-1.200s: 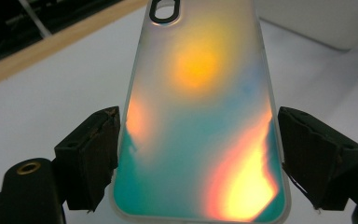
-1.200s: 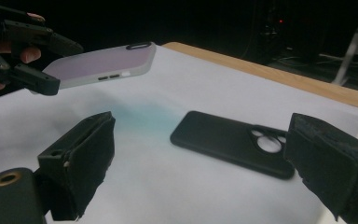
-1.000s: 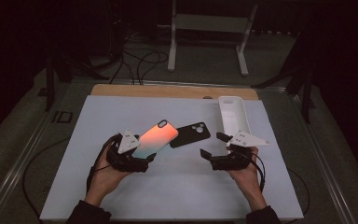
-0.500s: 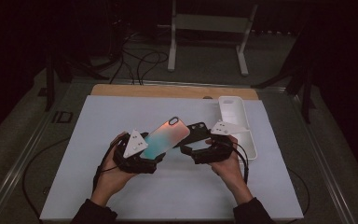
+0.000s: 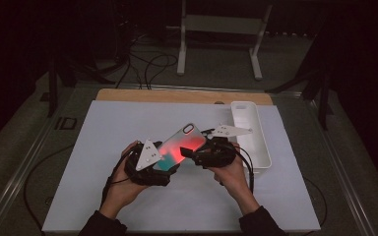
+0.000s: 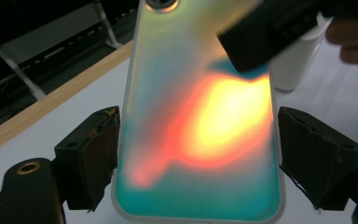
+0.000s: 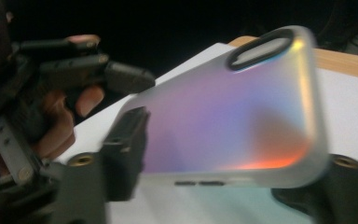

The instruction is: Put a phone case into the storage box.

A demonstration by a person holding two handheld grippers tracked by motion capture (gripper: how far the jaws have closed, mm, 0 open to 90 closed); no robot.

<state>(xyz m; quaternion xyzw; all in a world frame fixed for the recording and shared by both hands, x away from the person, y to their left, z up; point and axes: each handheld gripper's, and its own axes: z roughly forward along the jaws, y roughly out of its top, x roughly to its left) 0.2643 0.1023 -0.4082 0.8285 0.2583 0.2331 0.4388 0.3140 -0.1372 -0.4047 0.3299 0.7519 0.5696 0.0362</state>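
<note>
The left gripper [image 5: 163,164] clamped the iridescent phone case [image 5: 177,147] by its long edges. The right gripper [image 5: 197,156], jaws just closing, straddled its far end above the open white mat [image 5: 103,128]; whether they pressed was unclear.

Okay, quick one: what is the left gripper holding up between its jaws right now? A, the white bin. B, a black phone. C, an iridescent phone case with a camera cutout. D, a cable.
C: the left gripper has its two jaws on either side edge of the iridescent phone case, whose camera cutout shows at the top, while the white bin sits apart on the table.
</note>
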